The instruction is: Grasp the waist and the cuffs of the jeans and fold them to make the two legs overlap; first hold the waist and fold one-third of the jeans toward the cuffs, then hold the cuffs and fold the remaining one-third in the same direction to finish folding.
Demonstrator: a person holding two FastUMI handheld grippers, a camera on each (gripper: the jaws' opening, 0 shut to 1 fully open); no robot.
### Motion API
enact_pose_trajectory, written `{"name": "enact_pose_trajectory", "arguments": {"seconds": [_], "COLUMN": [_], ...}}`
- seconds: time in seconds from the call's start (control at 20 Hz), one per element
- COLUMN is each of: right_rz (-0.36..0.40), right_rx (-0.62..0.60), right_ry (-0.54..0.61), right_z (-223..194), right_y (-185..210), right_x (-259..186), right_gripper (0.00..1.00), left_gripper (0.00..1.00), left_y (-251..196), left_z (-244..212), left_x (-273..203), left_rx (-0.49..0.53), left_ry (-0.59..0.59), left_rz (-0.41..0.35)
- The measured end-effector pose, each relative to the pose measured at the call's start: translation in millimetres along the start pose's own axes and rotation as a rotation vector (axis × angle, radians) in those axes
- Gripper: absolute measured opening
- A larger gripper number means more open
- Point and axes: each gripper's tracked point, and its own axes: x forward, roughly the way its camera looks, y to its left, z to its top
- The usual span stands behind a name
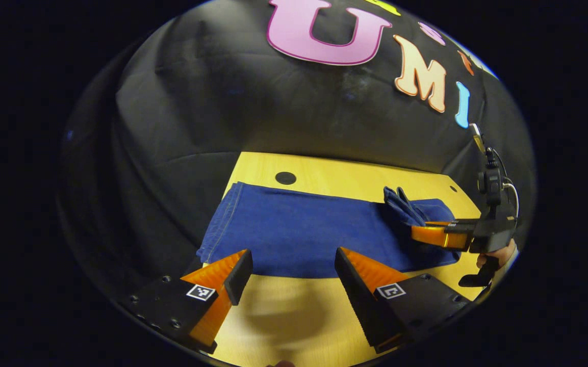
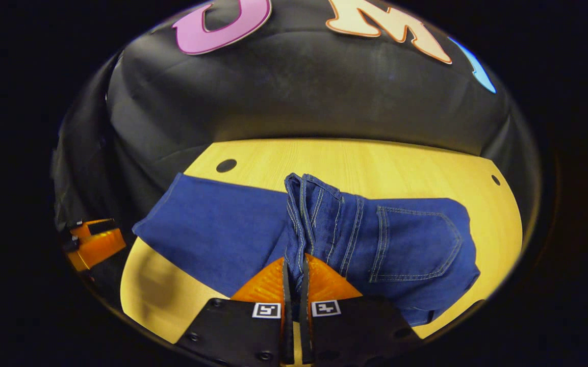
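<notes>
**A yellow table in a dark booth**

The table (image 1: 344, 176) is made of light yellow wood with thin lines running along it. Its top is smooth and a bit shiny. A round black hole (image 1: 285, 178) sits near one back corner, and a smaller dark hole (image 2: 495, 180) sits near the other. Behind the table hangs a black cloth wall (image 2: 304, 97) with soft folds and wrinkles. It wraps around the sides too.

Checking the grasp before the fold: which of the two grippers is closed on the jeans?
The right gripper: its orange fingers pinch the lifted waist of the jeans. The left gripper hangs open, apart from the denim.
</notes>
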Motion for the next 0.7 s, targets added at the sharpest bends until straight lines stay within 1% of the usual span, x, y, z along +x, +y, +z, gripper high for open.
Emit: {"name": "enact_pose_trajectory", "arguments": {"seconds": [0.05, 0.1, 0.2, 0.25, 0.3, 0.4, 0.45, 0.55, 0.6, 0.65, 0.7], "right_rz": [0.003, 0.001, 0.02, 0.069, 0.108, 0.157, 0.163, 0.166, 0.172, 0.175, 0.189], "right_rx": [-0.01, -0.018, -0.024, -0.004, 0.023, 0.032, 0.02, -0.02, -0.027, -0.019, 0.002], "right_ry": [0.004, -0.001, -0.006, -0.008, 0.002, -0.005, -0.024, -0.1, -0.127, -0.148, -0.156], "right_z": [-1.8, -1.9, -2.6, -2.1, -6.0, -3.3, -2.3, 9.8, 17.0, 23.9, 25.6], "right_y": [-0.1, -0.9, 0.0, 8.1, 16.7, 23.0, 27.3, 26.1, 25.5, 24.8, 23.8], "right_x": [-0.6, -0.9, 0.4, 0.0, 0.0, -7.5, -14.7, -36.0, -44.6, -54.9, -65.7], "right_gripper": [0.04, 0.08, 0.07, 0.13, 0.23, 0.53, 0.68, 0.98, 0.99, 0.99, 0.99], "left_gripper": [0.99, 0.99, 0.99, 0.99, 0.98, 0.99, 0.99, 0.99, 0.98, 0.95, 0.99], "left_y": [7.8, 14.4, 27.8, 36.3, 43.8, 50.2, 53.6, 63.0, 67.7, 70.6, 71.6], "left_z": [-0.3, -0.1, 0.3, 0.5, 0.3, 0.8, 0.7, -3.0, -6.0, -8.6, -10.9], "left_x": [2.0, 5.7, 15.1, 19.5, 24.9, 37.1, 42.2, 55.3, 60.9, 66.2, 69.4], "left_rx": [-0.004, -0.007, 0.004, 0.013, 0.018, 0.03, 0.045, 0.091, 0.112, 0.123, 0.13], "left_ry": [0.0, 0.002, 0.014, 0.016, 0.03, 0.055, 0.068, 0.095, 0.124, 0.154, 0.187], "left_rz": [0.013, 0.022, 0.041, 0.05, 0.064, 0.072, 0.073, 0.089, 0.099, 0.104, 0.103]}}
